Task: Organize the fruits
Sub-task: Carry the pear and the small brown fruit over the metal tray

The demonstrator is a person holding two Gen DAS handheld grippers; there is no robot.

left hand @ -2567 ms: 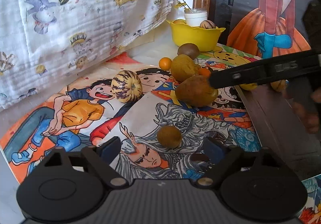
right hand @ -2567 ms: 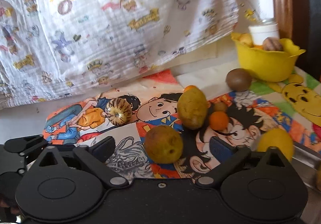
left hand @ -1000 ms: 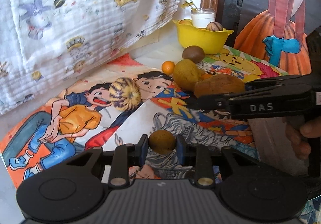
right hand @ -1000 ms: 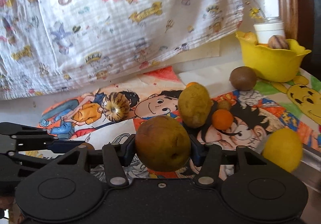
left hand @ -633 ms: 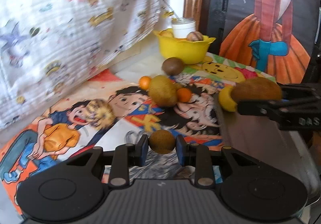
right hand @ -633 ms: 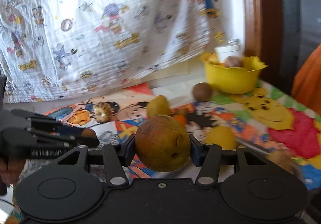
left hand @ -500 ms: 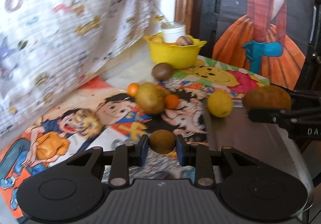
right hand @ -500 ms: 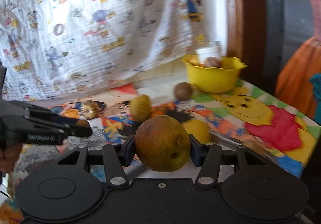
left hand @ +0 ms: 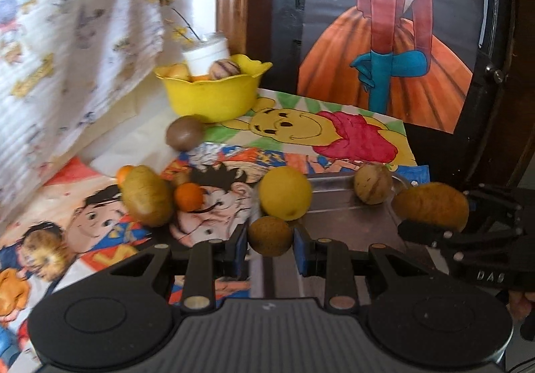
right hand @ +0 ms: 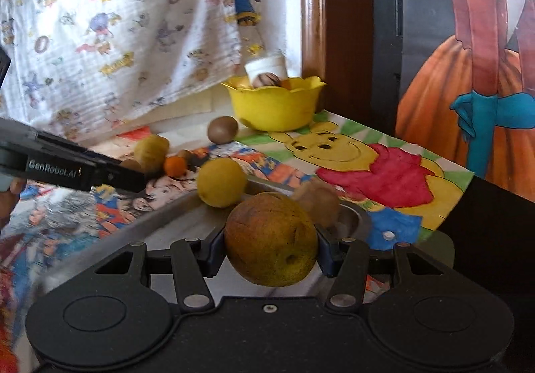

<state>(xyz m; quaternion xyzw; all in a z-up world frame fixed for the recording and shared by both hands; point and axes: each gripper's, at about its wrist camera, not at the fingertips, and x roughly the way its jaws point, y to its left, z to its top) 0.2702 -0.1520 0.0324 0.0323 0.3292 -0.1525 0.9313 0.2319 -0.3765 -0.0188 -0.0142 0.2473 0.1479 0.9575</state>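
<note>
My left gripper (left hand: 270, 241) is shut on a small round brown fruit (left hand: 270, 232), held just above the near left edge of a metal tray (left hand: 337, 219). My right gripper (right hand: 271, 247) is shut on a large brown-yellow fruit (right hand: 271, 239) over the tray (right hand: 180, 222). In the left wrist view this large fruit (left hand: 430, 206) hangs at the tray's right side. A yellow round fruit (left hand: 284, 192) and a tan striped fruit (left hand: 372, 184) rest at the tray's far edge.
On the cartoon mat lie a potato-like fruit (left hand: 147, 196), a small orange (left hand: 189, 196), a brown fruit (left hand: 184, 137) and a striped fruit (left hand: 43, 256). A yellow bowl (left hand: 214, 99) with fruit and a white jar stands at the back. A dark cabinet rises on the right.
Both grippers have swung to the right, away from the cartoon mat and over the metal tray, each still carrying its fruit. The grips look unchanged.
</note>
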